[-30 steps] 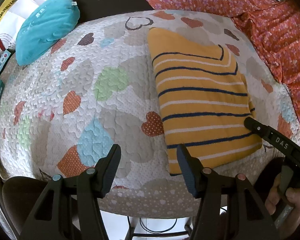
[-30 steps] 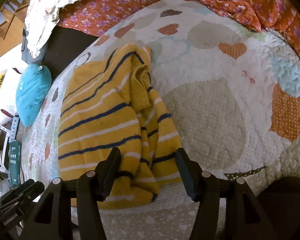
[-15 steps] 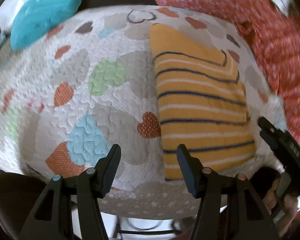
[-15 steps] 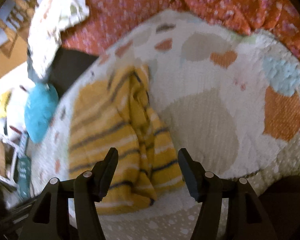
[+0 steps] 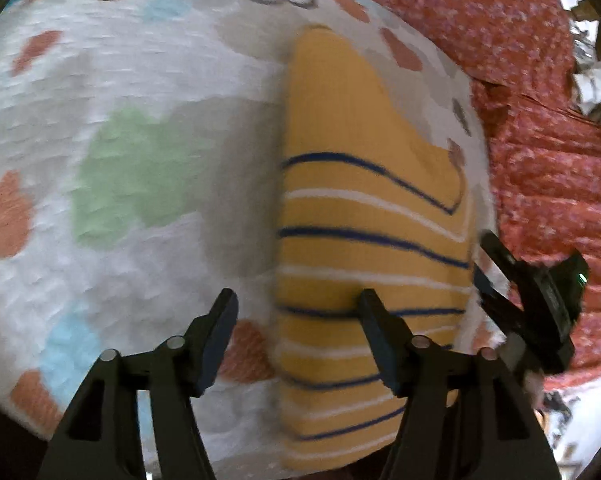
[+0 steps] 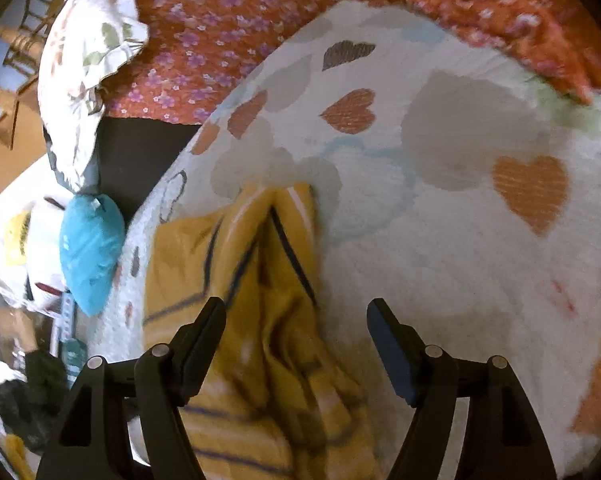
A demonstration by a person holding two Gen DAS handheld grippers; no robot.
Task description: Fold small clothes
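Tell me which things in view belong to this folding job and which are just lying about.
Part of the job:
- yellow striped garment, partly folded on the heart-print quilt
- left gripper, jaws opening over the garment's left edge
- right gripper, jaws opening over its bunched right side

Lying about:
- teal pouch
- orange floral cloth
- leaf-print pillow

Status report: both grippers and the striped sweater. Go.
Left gripper opening over sweater's left edge, nothing gripped. Right gripper opening over its bunched right side, nothing gripped. Sweater part-folded on heart quilt. Nothing in the way.
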